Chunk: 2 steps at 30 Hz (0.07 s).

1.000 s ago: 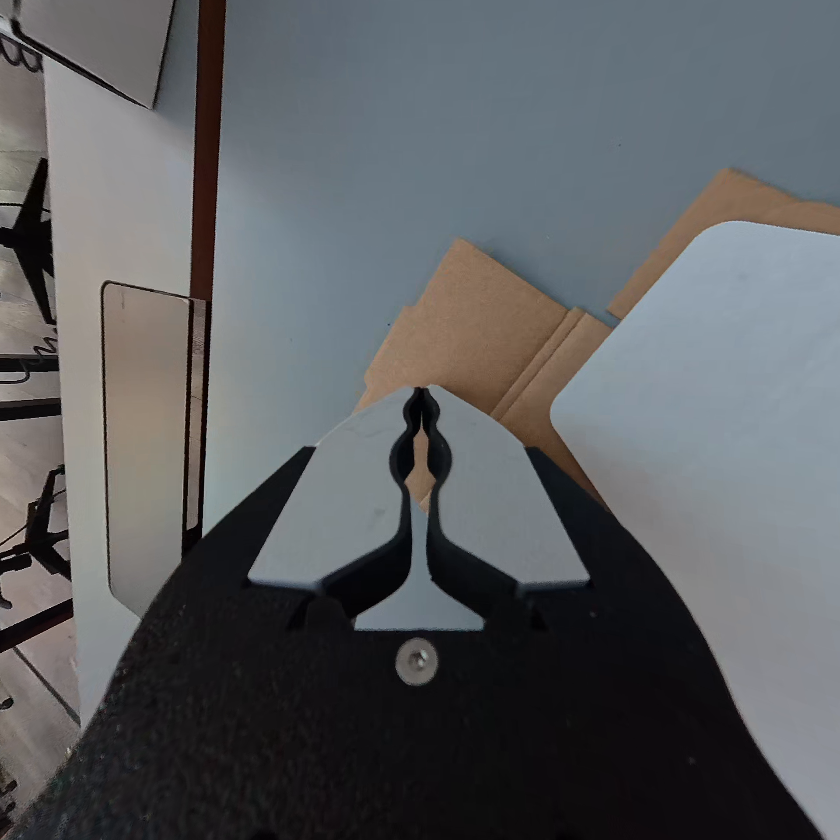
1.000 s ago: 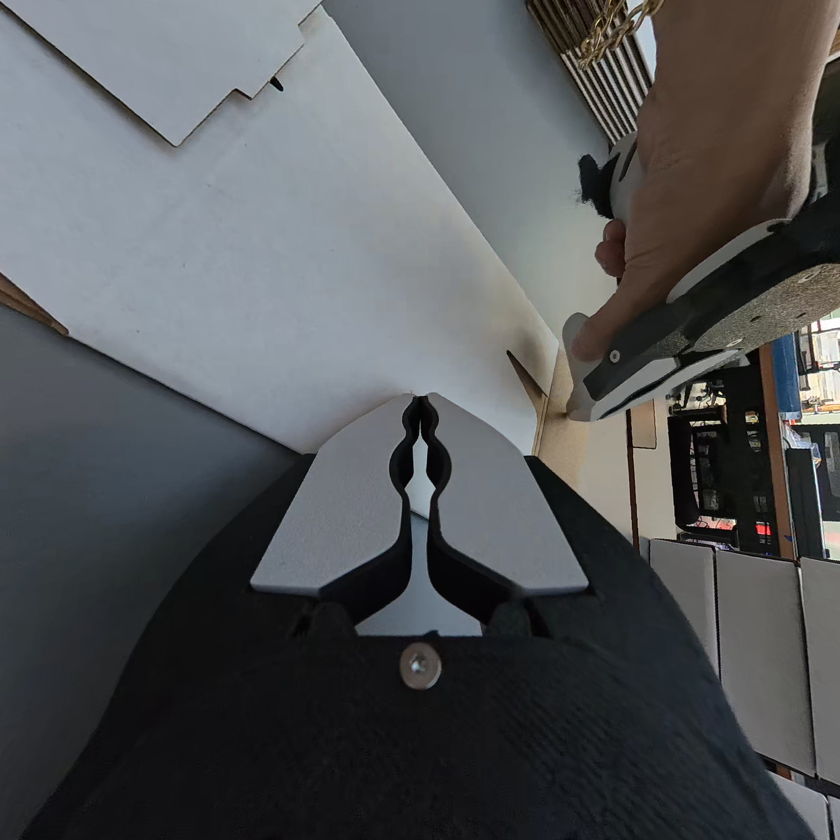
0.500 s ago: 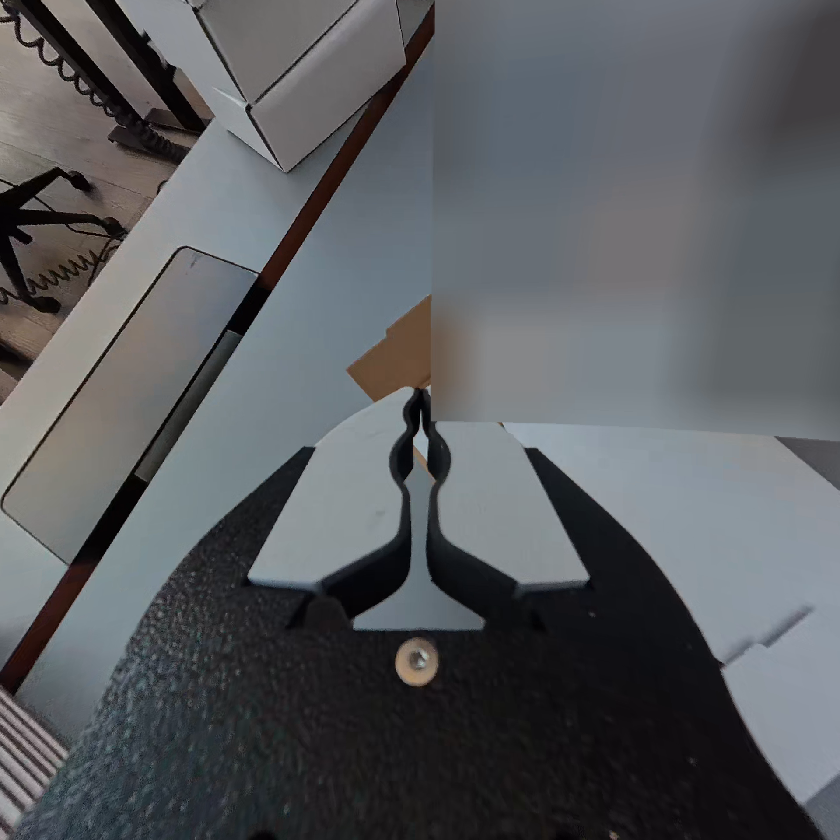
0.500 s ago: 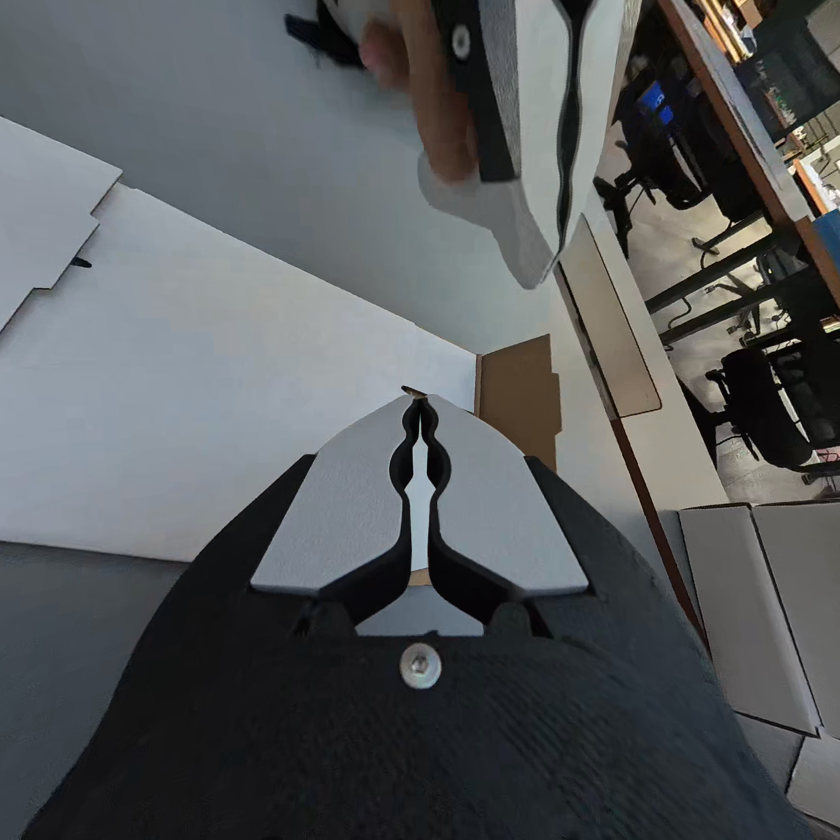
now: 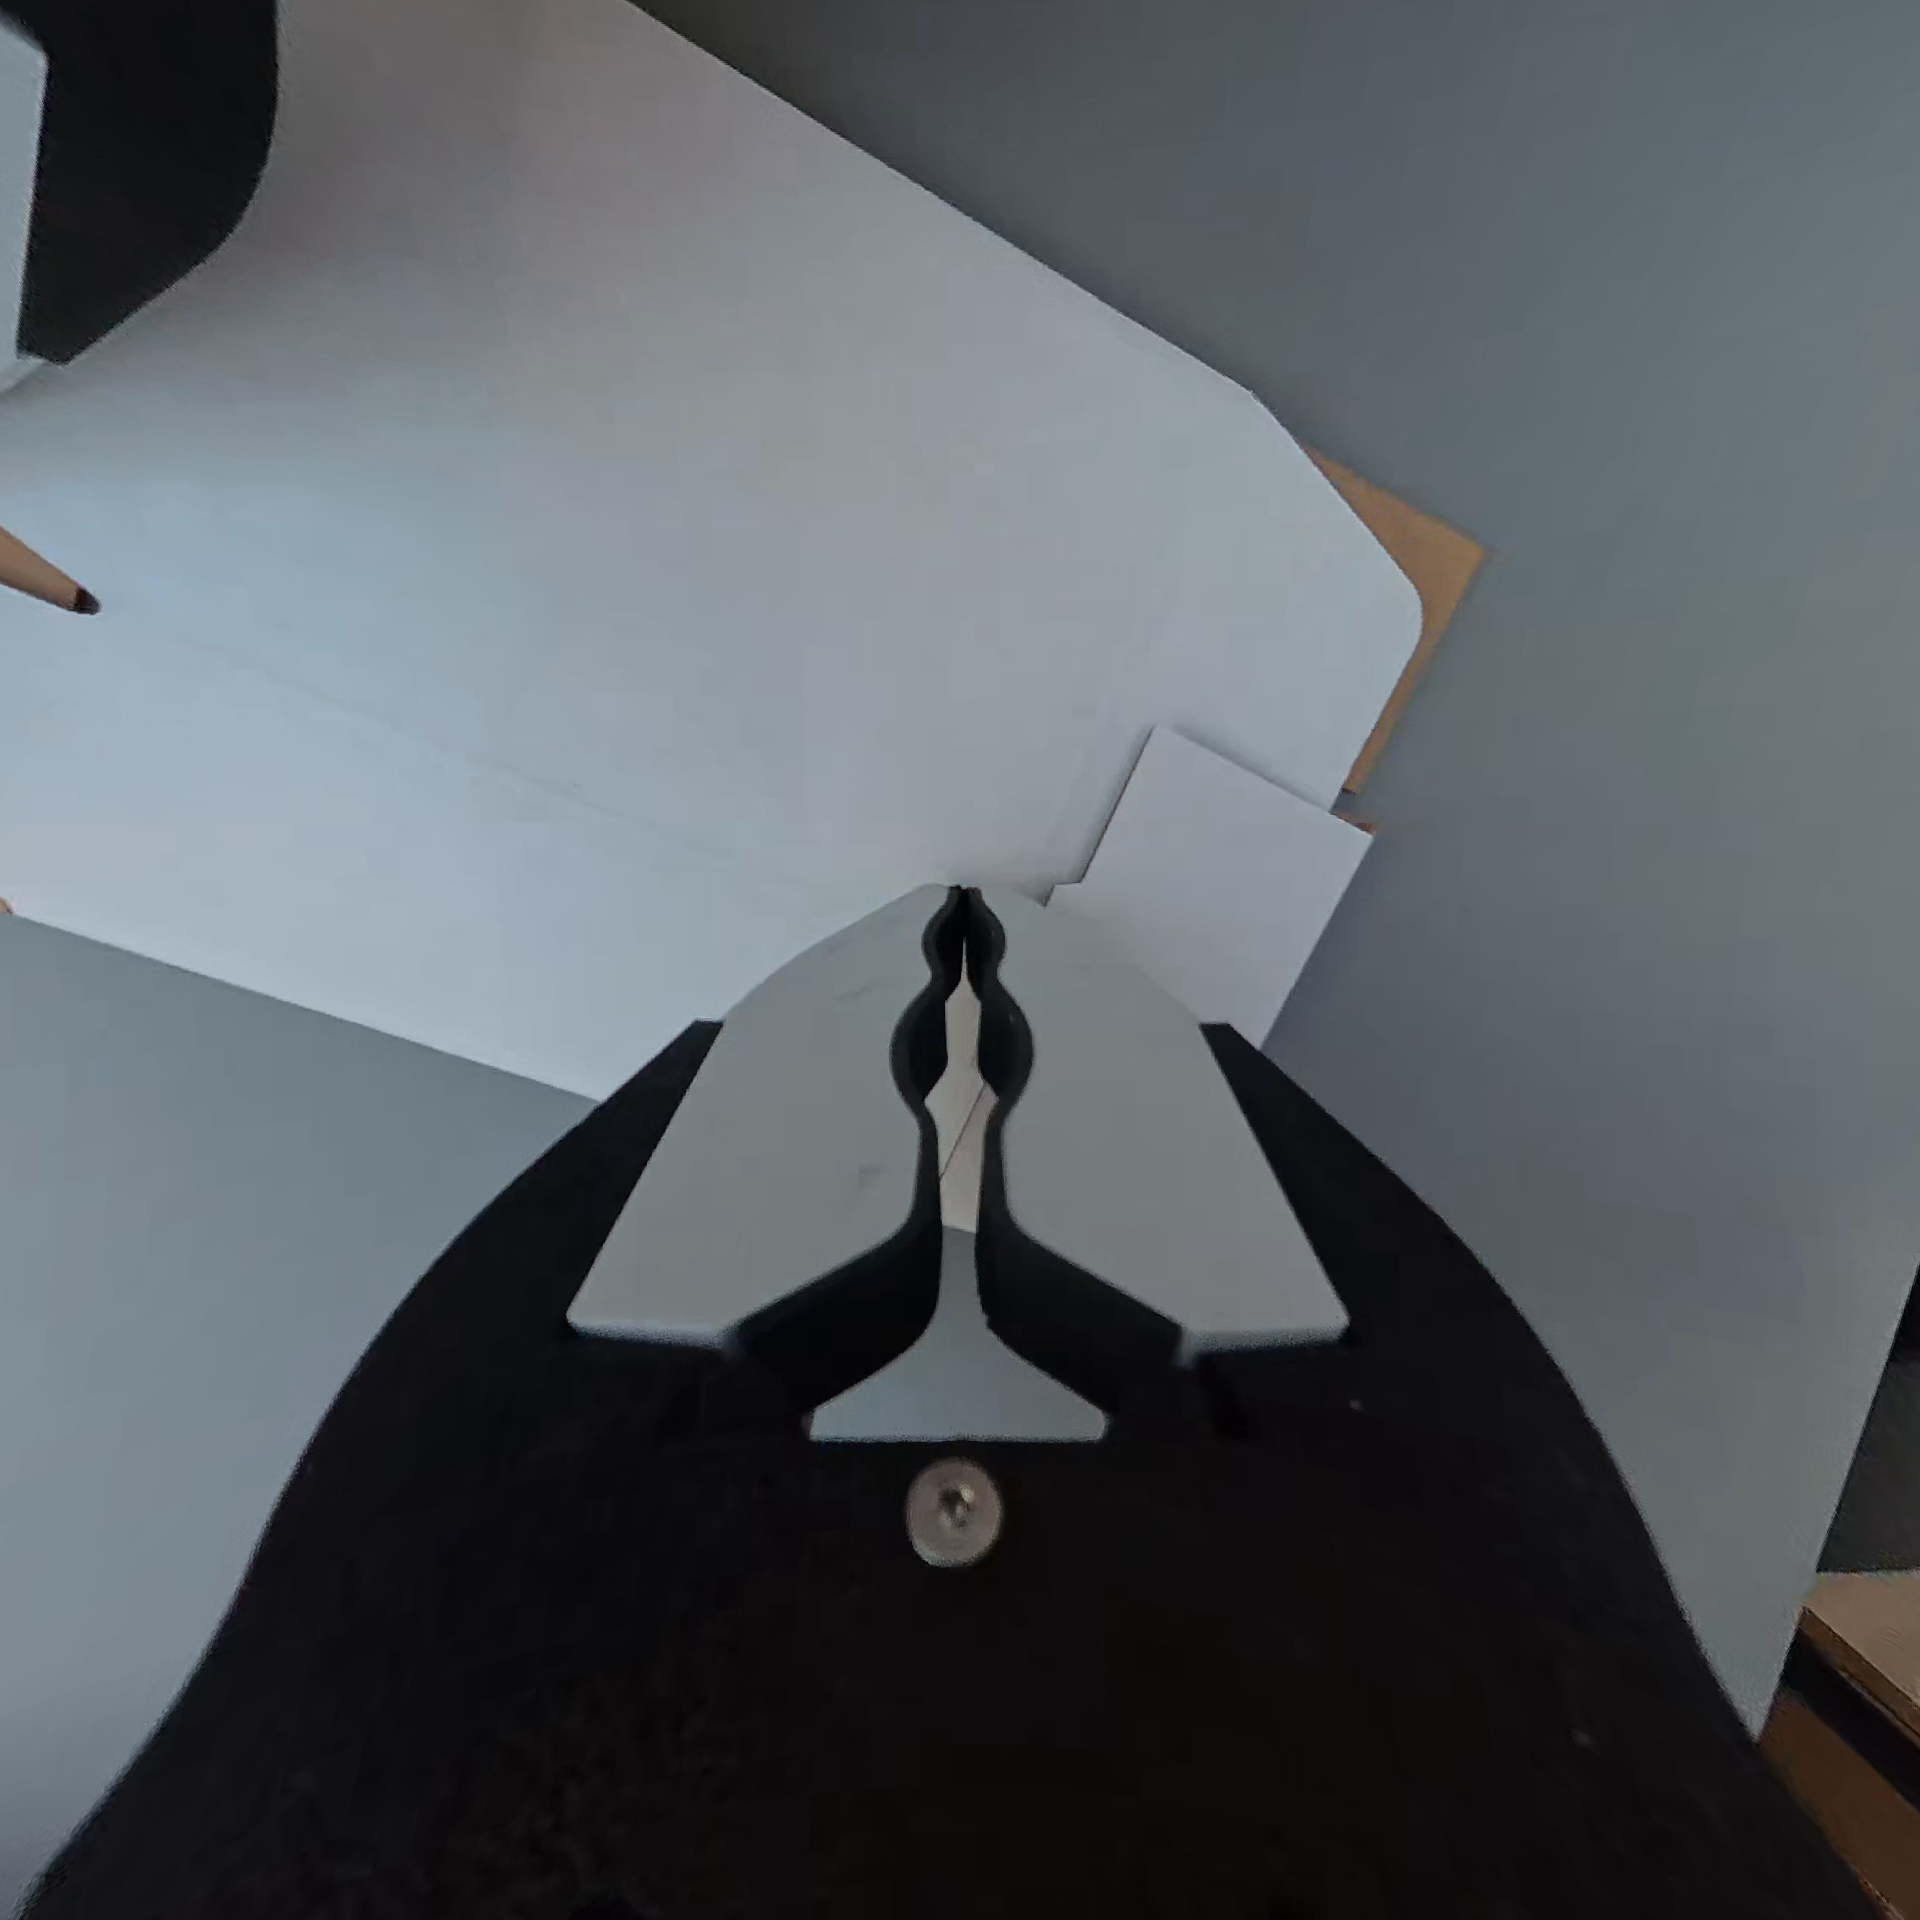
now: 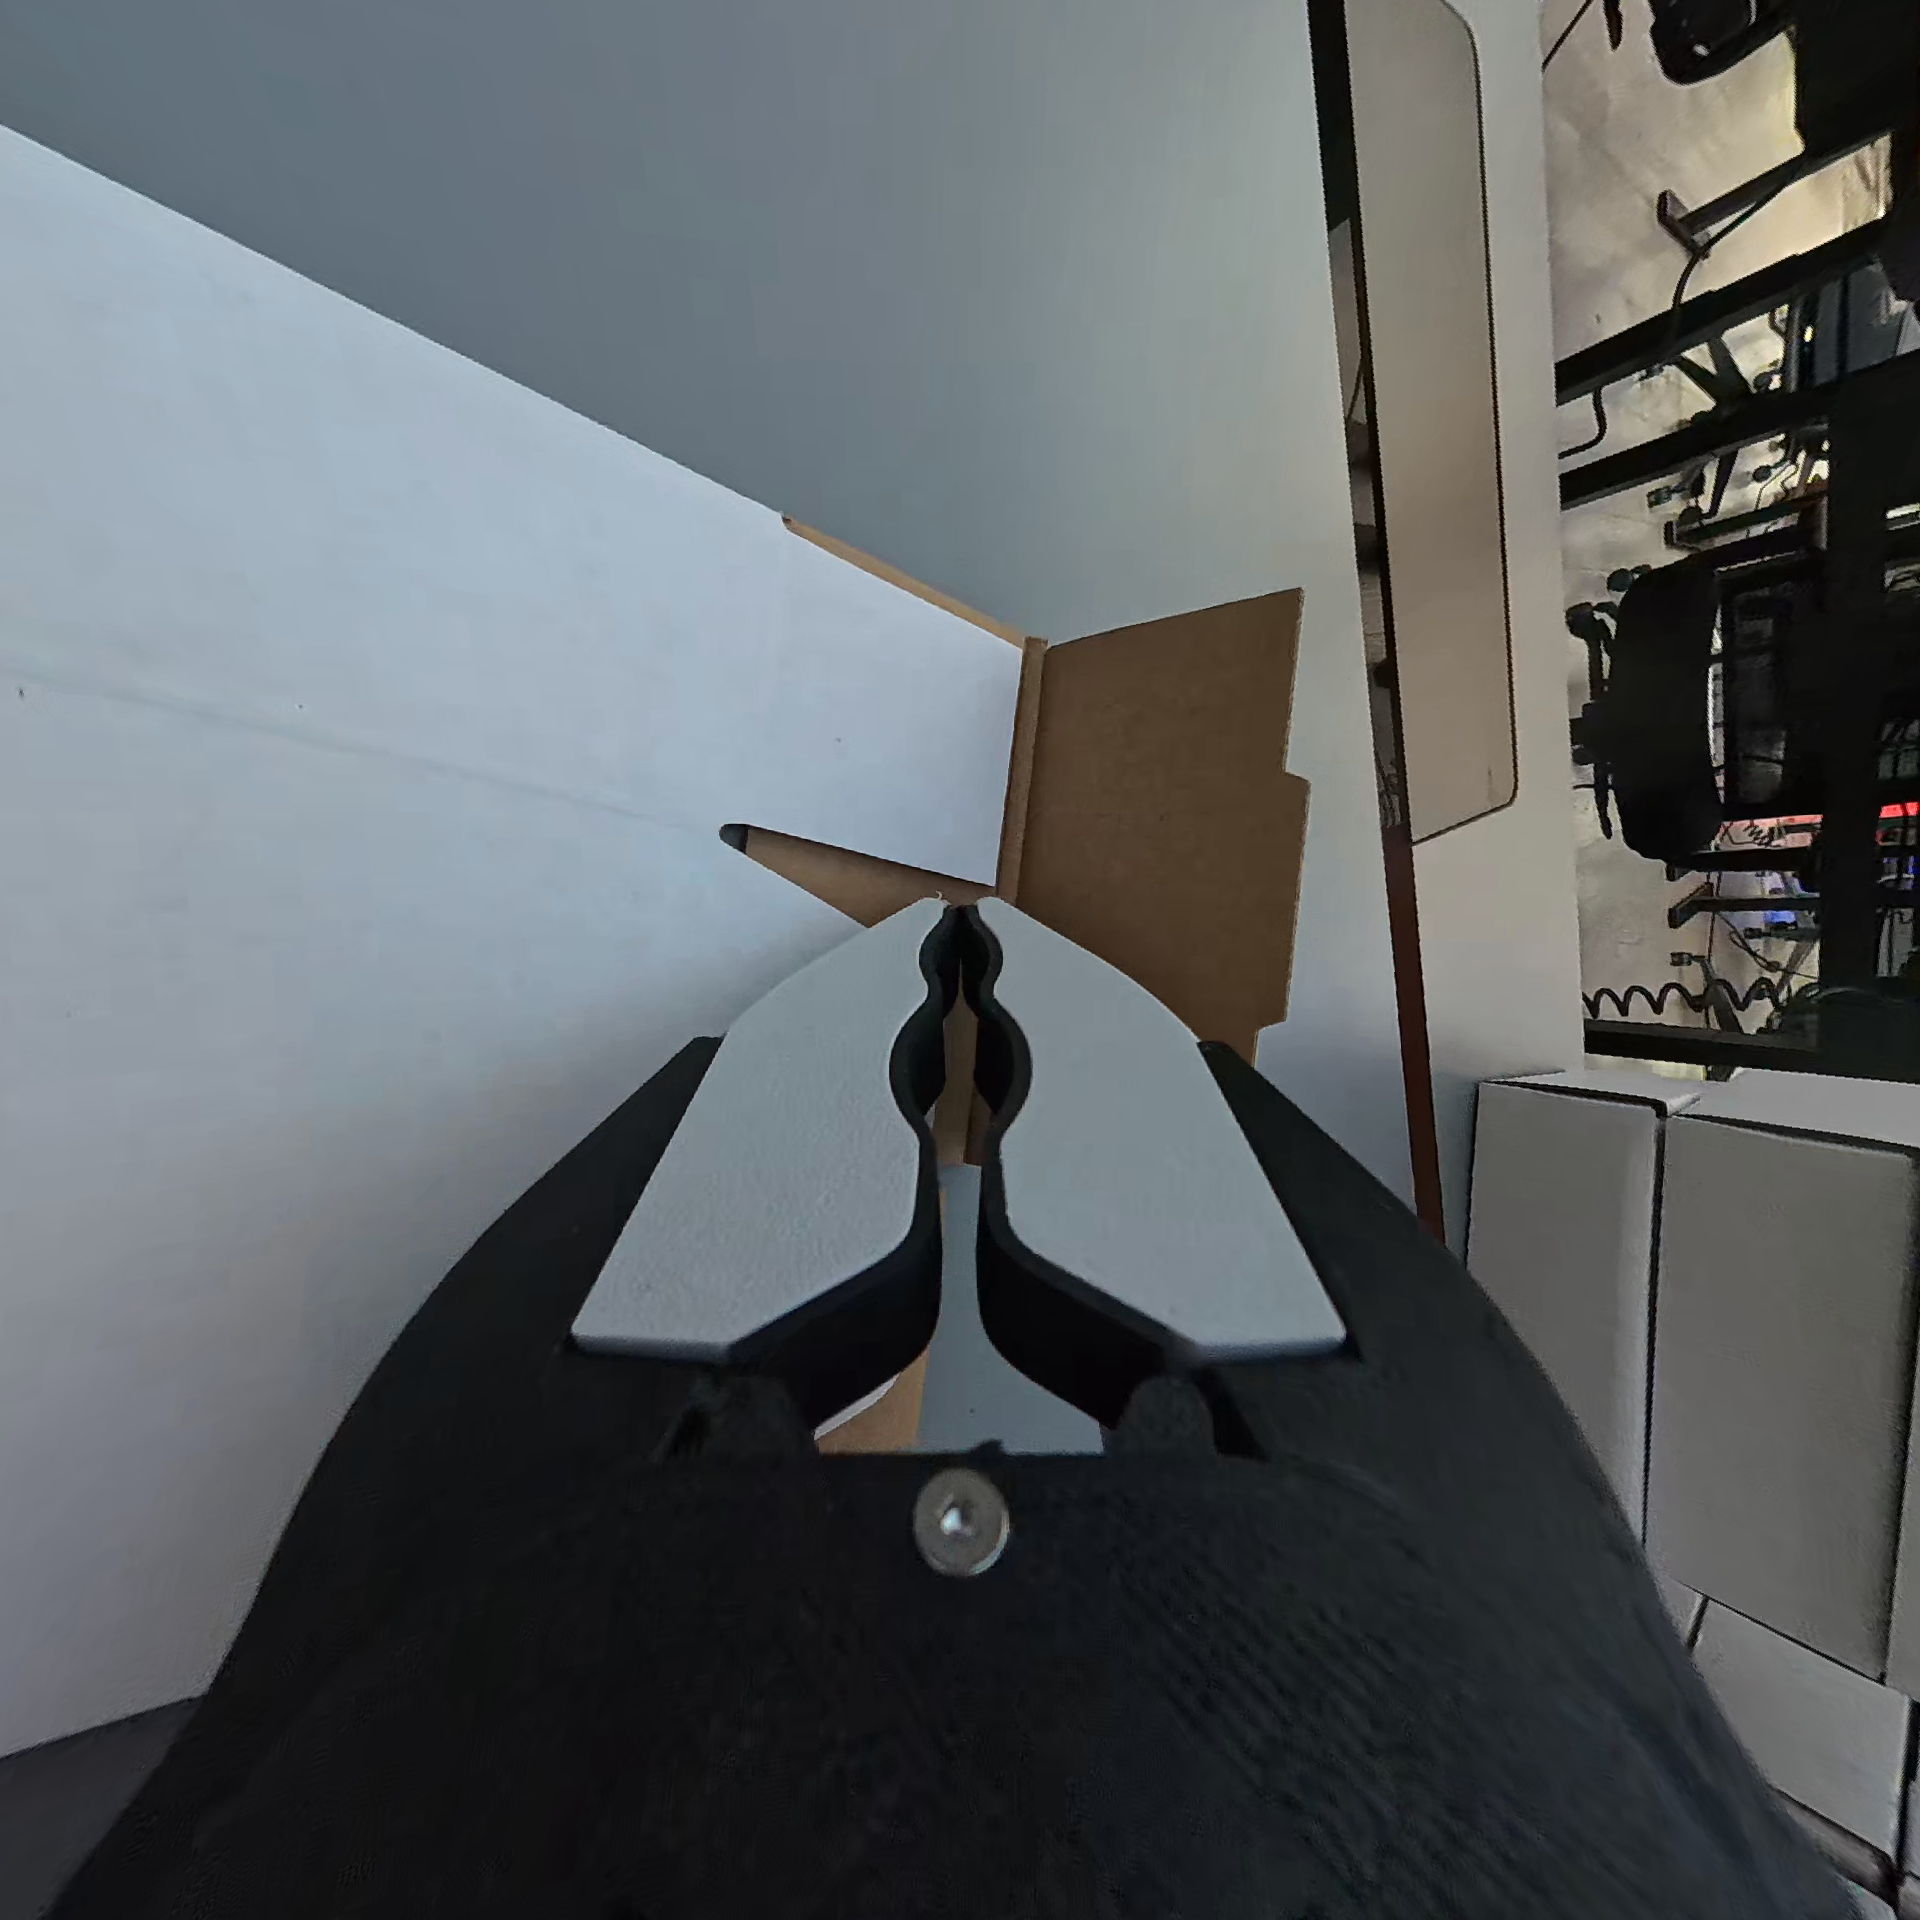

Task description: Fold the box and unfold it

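- Left wrist view: the left gripper [image 5: 961,891], fingers pressed together on nothing visible, noses at the box [image 5: 623,582], a flat white sheet on the grey worktop [image 5: 1610,312]; no walls formed, folding barely begun.
- Right wrist view: the right gripper [image 6: 958,909], fingers likewise closed and empty, meets a raised brown flap [image 6: 1153,831]; contact beneath the tips is hidden.
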Tool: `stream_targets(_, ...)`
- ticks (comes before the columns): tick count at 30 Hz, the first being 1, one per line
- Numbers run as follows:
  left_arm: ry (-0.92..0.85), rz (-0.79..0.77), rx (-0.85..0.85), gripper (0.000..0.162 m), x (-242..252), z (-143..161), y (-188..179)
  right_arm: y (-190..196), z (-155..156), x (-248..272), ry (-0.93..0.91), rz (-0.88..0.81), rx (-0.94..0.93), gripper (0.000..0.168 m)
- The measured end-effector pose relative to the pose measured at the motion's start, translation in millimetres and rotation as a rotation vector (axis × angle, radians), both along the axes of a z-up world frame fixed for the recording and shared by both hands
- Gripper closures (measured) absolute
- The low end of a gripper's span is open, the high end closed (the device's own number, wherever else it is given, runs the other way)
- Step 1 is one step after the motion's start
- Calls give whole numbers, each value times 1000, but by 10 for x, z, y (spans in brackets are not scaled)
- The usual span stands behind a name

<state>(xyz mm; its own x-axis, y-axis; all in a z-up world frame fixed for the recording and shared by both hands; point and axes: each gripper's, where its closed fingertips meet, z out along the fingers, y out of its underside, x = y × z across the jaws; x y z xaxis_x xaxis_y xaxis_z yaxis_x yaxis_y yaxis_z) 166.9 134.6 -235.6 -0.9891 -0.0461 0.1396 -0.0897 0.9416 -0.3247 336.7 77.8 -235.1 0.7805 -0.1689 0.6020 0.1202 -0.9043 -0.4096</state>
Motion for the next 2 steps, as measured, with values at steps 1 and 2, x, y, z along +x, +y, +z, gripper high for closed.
stream_targets(1,23,-7,8,162,-43,17,9,-2,0,1,-4,-5,-1,168)
stream_targets(2,30,-10,5,162,-54,52,10,-2,0,1,-4,-8,3,168)
